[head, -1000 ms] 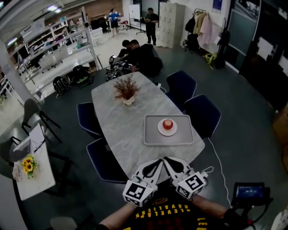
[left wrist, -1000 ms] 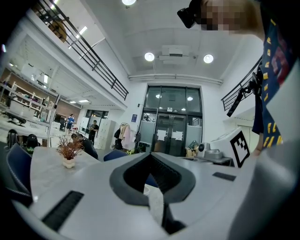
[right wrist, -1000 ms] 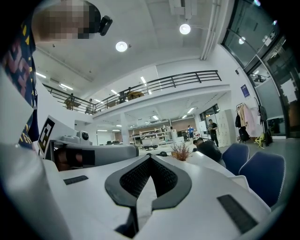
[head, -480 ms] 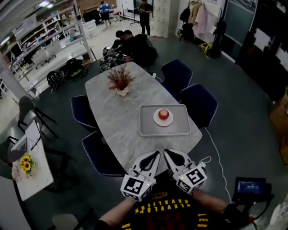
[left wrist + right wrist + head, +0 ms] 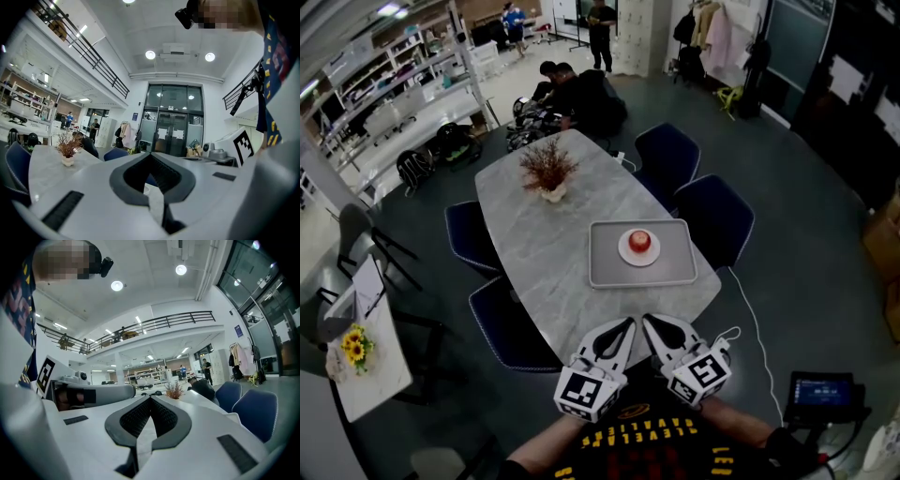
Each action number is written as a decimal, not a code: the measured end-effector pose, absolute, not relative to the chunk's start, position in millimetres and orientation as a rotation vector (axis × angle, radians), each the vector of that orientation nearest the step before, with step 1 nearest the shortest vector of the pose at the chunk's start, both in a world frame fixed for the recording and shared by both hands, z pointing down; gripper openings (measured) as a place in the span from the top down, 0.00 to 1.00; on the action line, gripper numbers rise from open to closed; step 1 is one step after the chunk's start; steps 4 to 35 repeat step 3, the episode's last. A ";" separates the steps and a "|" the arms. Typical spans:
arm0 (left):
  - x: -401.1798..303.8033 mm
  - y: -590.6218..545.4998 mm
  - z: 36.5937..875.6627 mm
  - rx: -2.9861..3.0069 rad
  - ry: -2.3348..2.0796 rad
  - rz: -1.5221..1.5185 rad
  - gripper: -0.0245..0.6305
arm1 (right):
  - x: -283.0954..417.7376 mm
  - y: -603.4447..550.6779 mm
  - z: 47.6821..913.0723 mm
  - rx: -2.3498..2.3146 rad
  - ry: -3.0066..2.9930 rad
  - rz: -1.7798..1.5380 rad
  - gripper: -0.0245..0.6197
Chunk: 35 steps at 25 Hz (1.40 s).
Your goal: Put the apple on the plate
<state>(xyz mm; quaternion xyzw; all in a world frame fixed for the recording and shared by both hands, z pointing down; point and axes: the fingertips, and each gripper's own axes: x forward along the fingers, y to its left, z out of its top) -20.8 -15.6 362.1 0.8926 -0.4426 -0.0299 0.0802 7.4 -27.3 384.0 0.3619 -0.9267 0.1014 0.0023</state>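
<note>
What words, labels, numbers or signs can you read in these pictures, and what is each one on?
Nothing reads clearly.
Yellow lettering on the person's shirt: upside down, blurred, unreadable.
Lit screen beside the person: too small.
Blue wall sign: too small.
Papers on the glass doors: too small.
Square markers: black-and-white patterns, no words.

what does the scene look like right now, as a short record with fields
apple: on the plate
plate: white, on the tray
tray: grey, on the table, near end
table: marble-look top, plant in a vase at far end
left gripper: shut, empty, at table's near edge
right gripper: shut, empty, beside the left
task: looks done
</note>
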 end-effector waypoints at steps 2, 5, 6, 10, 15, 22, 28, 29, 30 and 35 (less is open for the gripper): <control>-19.5 -18.8 362.3 2.660 -1.323 -0.088 0.96 | 8.6 -30.6 383.6 1.137 -2.904 0.320 0.95; -19.1 -20.6 362.4 2.655 -1.323 -0.087 0.96 | 9.1 -32.3 383.6 1.138 -2.902 0.322 0.95; -19.1 -20.6 362.4 2.655 -1.323 -0.087 0.96 | 9.1 -32.3 383.6 1.138 -2.902 0.322 0.95; -19.1 -20.6 362.4 2.655 -1.323 -0.087 0.96 | 9.1 -32.3 383.6 1.138 -2.902 0.322 0.95; -19.1 -20.6 362.4 2.655 -1.323 -0.087 0.96 | 9.1 -32.3 383.6 1.138 -2.902 0.322 0.95; -19.1 -20.6 362.4 2.655 -1.323 -0.087 0.96 | 9.1 -32.3 383.6 1.138 -2.902 0.322 0.95; -19.1 -20.6 362.4 2.655 -1.323 -0.087 0.96 | 9.1 -32.3 383.6 1.138 -2.902 0.322 0.95; -19.1 -20.6 362.4 2.655 -1.323 -0.087 0.96 | 9.1 -32.3 383.6 1.138 -2.902 0.322 0.95; -19.1 -20.6 362.4 2.655 -1.323 -0.087 0.96 | 9.1 -32.3 383.6 1.138 -2.902 0.322 0.95; -19.1 -20.6 362.4 2.655 -1.323 -0.087 0.96 | 9.1 -32.3 383.6 1.138 -2.902 0.322 0.95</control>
